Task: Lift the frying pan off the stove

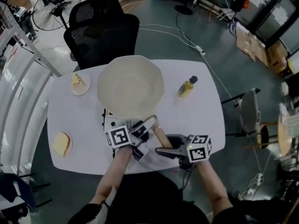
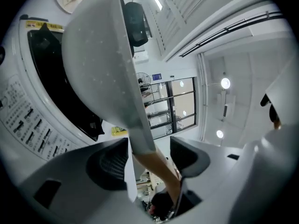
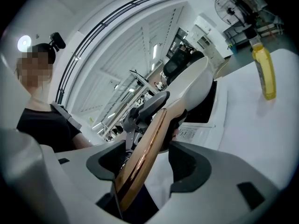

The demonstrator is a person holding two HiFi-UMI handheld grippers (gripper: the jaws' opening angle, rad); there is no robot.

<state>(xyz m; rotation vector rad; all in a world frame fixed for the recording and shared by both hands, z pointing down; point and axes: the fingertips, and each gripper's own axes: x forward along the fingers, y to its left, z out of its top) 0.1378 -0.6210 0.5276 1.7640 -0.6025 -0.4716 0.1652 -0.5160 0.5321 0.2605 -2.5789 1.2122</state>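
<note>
— Can we read anything here?
— No. We see tiny print on the stove panel (image 2: pixel 23 118), a yellow sticker (image 2: pixel 44 26) and a blue wall sign (image 2: pixel 156 76), all illegible.

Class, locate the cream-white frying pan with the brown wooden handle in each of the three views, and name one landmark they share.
Head view: cream-white frying pan, centre.
Left gripper view: pan underside, upper left.
Right gripper view: pan right of centre, tilted.
Shared landmark: white stove with black glass top, beside the pan in all three.
</note>
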